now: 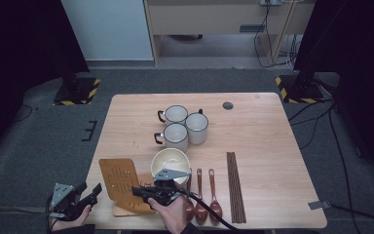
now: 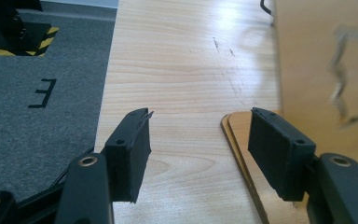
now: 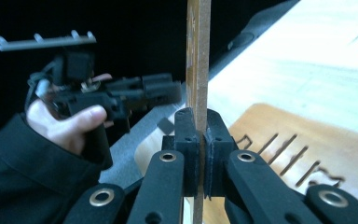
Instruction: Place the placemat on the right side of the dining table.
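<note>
Your right claw (image 3: 199,140) is clamped on the thin edge of an upright wooden panel (image 3: 198,56), which stands in the lower middle of the high view, over a flat slotted wooden board (image 1: 126,207) lying at the tabletop's (image 1: 263,141) near edge. Your left claw (image 2: 198,149) stands open with nothing between its jaws, low at the lower left of the high view, beside the board's rounded corner. A cream bowl (image 1: 168,161) sits just behind your right hand (image 1: 173,214). Three white mugs (image 1: 184,127) are grouped in mid-frame.
</note>
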Demonstrator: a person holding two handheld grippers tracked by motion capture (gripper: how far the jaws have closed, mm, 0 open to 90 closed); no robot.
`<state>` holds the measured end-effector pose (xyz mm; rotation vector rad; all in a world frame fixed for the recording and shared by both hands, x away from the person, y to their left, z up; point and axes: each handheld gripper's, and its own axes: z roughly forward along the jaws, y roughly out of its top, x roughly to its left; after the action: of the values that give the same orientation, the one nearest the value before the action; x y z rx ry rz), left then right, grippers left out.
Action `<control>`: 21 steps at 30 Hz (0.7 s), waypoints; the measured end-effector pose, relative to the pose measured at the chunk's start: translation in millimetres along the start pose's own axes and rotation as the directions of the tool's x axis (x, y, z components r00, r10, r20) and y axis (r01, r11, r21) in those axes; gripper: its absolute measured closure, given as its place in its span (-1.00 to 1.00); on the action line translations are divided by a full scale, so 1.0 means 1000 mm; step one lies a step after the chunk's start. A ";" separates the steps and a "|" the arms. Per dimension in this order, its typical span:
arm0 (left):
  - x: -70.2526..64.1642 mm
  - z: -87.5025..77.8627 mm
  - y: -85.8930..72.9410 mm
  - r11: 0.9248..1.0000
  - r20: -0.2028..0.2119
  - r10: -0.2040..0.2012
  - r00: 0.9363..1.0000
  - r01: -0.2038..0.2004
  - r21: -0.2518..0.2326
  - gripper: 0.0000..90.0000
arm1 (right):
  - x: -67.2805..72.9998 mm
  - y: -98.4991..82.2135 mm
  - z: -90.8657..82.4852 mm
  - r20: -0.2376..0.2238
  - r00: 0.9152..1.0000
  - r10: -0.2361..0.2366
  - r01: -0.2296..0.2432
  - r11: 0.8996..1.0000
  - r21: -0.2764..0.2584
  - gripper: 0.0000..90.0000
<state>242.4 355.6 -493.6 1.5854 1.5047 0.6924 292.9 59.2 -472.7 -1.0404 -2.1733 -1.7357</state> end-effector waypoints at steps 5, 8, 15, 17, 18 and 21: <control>0.000 0.002 0.000 1.000 -0.001 0.001 1.000 -0.001 0.010 -0.15 | -0.001 0.009 -0.011 0.001 1.000 -0.003 0.003 0.999 -0.038 0.93; 0.000 0.004 -0.001 1.000 0.002 0.002 1.000 -0.002 0.021 -0.14 | -0.001 0.016 -0.018 -0.004 1.000 -0.003 0.003 0.998 -0.063 0.94; -0.002 0.011 0.000 0.998 0.002 0.017 1.000 -0.017 0.052 -0.12 | -0.001 0.027 -0.028 0.000 1.000 -0.012 0.012 0.995 -0.094 0.94; -0.002 0.013 0.001 0.998 0.003 0.025 1.000 -0.025 0.060 -0.12 | -0.001 0.031 -0.032 0.002 1.000 -0.013 0.013 0.995 -0.102 0.93; -0.003 0.015 0.001 0.998 0.003 0.027 1.000 -0.027 0.063 -0.12 | -0.002 0.032 -0.033 0.003 1.000 -0.014 0.015 0.994 -0.108 0.94; -0.003 0.018 0.004 0.997 0.000 0.031 1.000 -0.031 0.069 -0.12 | -0.003 0.037 -0.038 0.004 1.000 -0.012 0.013 0.992 -0.123 0.93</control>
<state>259.7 349.8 -499.2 1.6634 1.5224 0.6656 306.8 26.2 -433.9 -1.0602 -2.1025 -1.8956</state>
